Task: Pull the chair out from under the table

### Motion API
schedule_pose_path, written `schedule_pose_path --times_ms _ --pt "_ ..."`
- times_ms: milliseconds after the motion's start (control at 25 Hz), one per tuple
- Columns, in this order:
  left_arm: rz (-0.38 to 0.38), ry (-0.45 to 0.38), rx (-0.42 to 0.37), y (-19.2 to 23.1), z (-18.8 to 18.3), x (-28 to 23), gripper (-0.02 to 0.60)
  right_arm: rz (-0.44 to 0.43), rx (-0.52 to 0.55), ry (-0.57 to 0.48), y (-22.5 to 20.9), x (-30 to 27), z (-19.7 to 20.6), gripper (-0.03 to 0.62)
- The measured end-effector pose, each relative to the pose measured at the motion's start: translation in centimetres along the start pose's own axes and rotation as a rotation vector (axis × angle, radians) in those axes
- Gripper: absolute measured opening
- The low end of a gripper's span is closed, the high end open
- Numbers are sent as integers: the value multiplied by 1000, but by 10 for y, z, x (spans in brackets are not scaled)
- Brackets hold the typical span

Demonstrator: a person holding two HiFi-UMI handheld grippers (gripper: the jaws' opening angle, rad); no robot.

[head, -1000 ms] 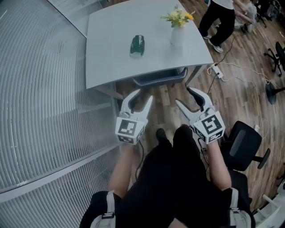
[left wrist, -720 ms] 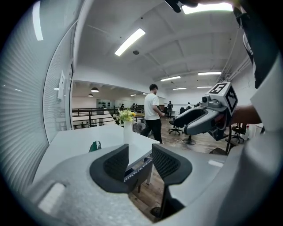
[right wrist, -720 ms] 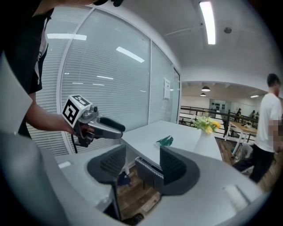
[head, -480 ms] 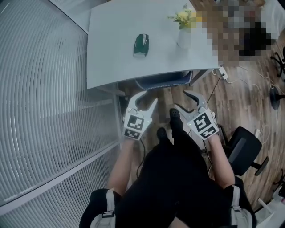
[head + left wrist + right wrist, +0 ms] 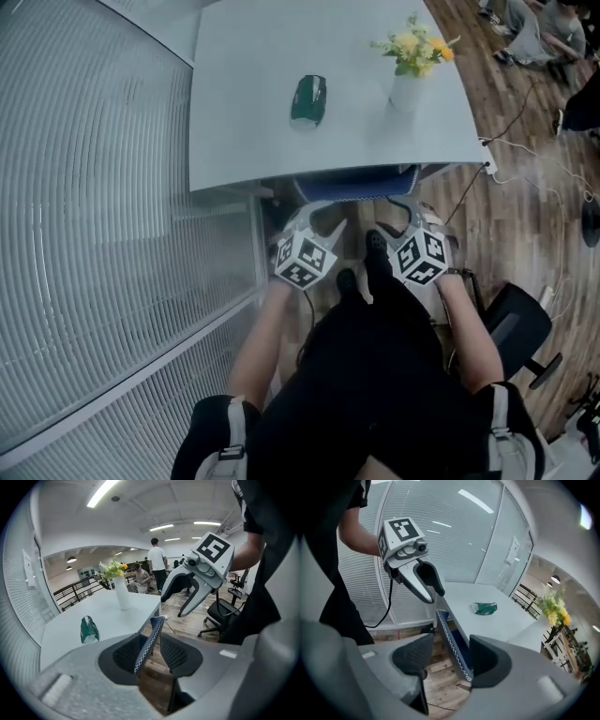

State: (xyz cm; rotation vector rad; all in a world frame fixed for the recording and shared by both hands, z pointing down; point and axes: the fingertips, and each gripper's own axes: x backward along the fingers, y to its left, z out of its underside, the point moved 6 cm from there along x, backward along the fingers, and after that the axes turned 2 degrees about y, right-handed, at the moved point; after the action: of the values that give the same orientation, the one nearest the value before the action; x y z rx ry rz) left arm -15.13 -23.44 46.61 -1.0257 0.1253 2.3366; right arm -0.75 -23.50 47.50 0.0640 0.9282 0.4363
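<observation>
- Reaching down side by side, the left gripper point(image 5: 317, 216) and right gripper point(image 5: 401, 212) sit at 6 o'clock from the white rectangular table point(image 5: 244, 112), at its near edge.
- Task item: the blue chair point(image 5: 356, 180), its back edge trimmed with white zigzag stitching, is tucked under the table. In the head view only the top of its back shows past the table's near edge.
- Left gripper: the jaws stand apart and have just been closing. The stitched back edge stands between the pads point(image 5: 123, 657), with a gap on its 3 o'clock side. It is not clamped.
- Right gripper: the jaws stand apart, with the same stitched edge between them. The edge lies closer to the 3 o'clock pad, and no clamp is seen.
- Table top: a dark green crumpled packet point(image 5: 308, 98) lies near the centre. A white vase of yellow flowers point(image 5: 405, 89) stands upright at 3 o'clock from it, well apart.
- Surroundings: a black office chair point(image 5: 514, 323) stands at 4 o'clock from the person on the wood-plank floor point(image 5: 511, 216). A ribbed glass wall point(image 5: 94, 234) runs along 9 o'clock.
</observation>
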Motion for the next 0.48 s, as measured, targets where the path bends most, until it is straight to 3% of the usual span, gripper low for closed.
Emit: schedule_pose_path --times_ms 480 --pt "79 189 -173 10 17 -70 140 -66 119 134 -17 -61 31 233"
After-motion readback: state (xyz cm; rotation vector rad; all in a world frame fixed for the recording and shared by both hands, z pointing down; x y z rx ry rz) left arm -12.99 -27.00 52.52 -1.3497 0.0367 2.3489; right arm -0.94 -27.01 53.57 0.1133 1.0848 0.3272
